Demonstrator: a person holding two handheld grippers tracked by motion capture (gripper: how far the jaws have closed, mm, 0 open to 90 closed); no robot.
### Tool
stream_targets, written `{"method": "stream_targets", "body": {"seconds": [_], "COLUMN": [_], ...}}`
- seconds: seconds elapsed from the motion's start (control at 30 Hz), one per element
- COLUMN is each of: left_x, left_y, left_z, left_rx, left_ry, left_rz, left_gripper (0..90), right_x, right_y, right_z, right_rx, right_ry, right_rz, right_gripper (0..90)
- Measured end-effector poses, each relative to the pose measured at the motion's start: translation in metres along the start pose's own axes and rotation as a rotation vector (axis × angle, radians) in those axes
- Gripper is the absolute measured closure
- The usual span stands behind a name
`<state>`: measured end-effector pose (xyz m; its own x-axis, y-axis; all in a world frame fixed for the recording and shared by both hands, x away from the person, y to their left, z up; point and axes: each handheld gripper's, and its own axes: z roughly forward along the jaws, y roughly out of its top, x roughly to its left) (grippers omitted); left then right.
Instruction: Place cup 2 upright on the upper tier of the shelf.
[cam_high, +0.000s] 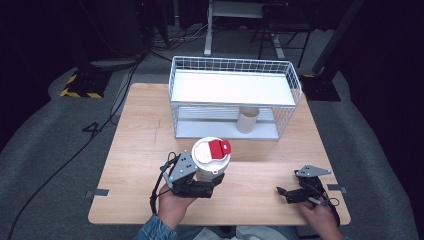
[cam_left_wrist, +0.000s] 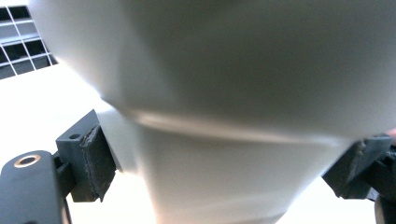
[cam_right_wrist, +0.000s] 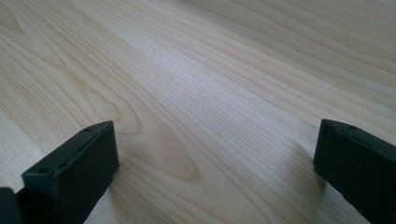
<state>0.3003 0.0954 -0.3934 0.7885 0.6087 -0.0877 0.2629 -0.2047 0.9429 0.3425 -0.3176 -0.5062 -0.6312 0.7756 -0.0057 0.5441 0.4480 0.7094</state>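
Near the front of the bench (cam_high: 150, 130), our left tool (cam_high: 212, 186) is clamped on the paper cup (cam_high: 210, 167) just below its lid (cam_high: 211, 150) (light, thin-walled, easily crushed), so we squeeze gently; our right tool (cam_high: 283, 193) rests with jaws apart.

left gripper (cam_high: 212, 186): jaws clamped, held level, pointing right | right gripper (cam_high: 286, 194): jaws spread wide, low, pointing left | both hands at near edge
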Motion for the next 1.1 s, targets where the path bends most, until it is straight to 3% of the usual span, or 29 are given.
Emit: {"method": "stream_targets", "body": {"seconds": [0.43,1.1], "left_x": [0.017,0.037], "left_y": [0.026,0.077], "left_z": [-0.007,-0.003], "left_rx": [-0.012,-0.022], "left_ry": [0.003,0.040], "left_rz": [-0.019,0.022], "left_gripper": [13.5,13.5], "right_x": [0.000,0.000], "right_y": [0.000,0.000], "right_z": [0.000,0.000], "right_rx": [-0.001,-0.001], "right_ry": [-0.002,-0.003], "right_rz": [0.000,0.001], "right_gripper": [0.0,0.0]}}
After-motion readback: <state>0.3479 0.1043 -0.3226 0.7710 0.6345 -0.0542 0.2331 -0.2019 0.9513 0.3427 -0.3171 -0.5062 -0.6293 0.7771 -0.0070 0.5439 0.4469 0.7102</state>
